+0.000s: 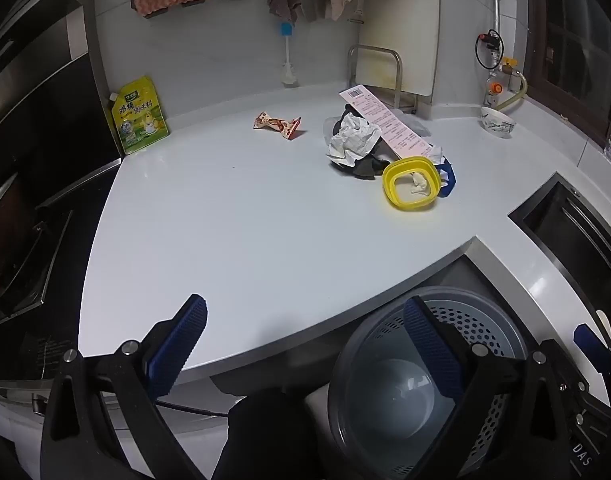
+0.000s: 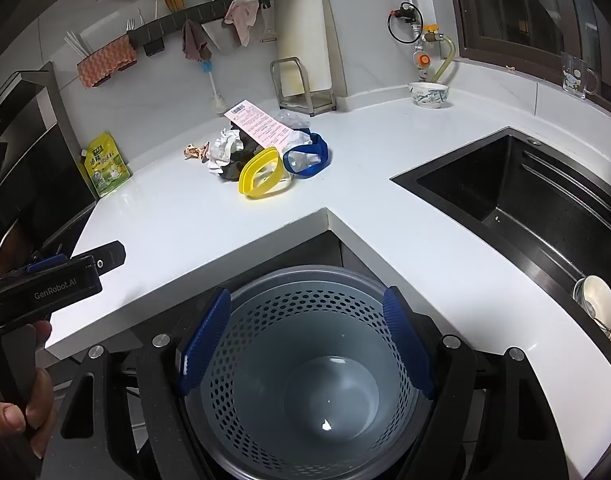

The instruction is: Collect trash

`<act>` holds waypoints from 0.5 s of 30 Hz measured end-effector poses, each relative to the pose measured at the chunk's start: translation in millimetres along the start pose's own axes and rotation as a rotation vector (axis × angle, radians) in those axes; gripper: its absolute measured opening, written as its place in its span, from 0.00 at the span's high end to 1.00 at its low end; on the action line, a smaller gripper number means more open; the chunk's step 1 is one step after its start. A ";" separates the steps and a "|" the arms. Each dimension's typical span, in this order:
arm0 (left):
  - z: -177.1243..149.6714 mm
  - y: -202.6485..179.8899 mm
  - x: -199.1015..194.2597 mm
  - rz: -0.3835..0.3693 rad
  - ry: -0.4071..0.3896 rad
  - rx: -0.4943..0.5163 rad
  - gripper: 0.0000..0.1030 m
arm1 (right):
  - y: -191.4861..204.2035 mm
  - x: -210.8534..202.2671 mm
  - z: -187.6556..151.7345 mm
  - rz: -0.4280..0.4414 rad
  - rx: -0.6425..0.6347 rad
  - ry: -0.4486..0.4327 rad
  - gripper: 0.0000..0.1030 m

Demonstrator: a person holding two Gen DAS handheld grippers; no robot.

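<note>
— Nearest item? Grey perforated bin [image 2: 305, 380], below the counter [image 2: 209, 216] edge; right claw [image 2: 305, 344] spread above it, holding nothing.
— Left claw [image 1: 305, 344]? Spread too, holding nothing.
— Trash? On the counter: crumpled paper [image 1: 351, 138], receipt [image 1: 385, 120], yellow ring [image 1: 411, 188], blue ring [image 2: 305, 156]; snack wrapper [image 1: 277, 124] apart.

2 rings [image 2: 261, 174], 1 bin [image 2: 305, 364], 1 receipt [image 2: 261, 126]
</note>
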State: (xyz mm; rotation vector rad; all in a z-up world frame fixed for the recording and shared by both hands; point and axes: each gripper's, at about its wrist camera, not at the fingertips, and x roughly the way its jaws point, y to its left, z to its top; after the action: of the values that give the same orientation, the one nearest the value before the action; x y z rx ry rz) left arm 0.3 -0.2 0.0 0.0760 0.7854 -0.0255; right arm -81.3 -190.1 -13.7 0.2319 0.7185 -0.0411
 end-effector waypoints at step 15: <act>3.4 6.8 -1.3 -0.005 -0.005 -0.023 0.06 | -1.1 -2.5 0.6 0.000 0.003 -0.005 0.27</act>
State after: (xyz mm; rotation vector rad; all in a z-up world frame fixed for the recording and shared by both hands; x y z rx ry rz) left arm 2.1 6.2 3.7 0.0522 0.7812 -0.0214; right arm -83.0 -191.4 -11.9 0.2351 0.7134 -0.0426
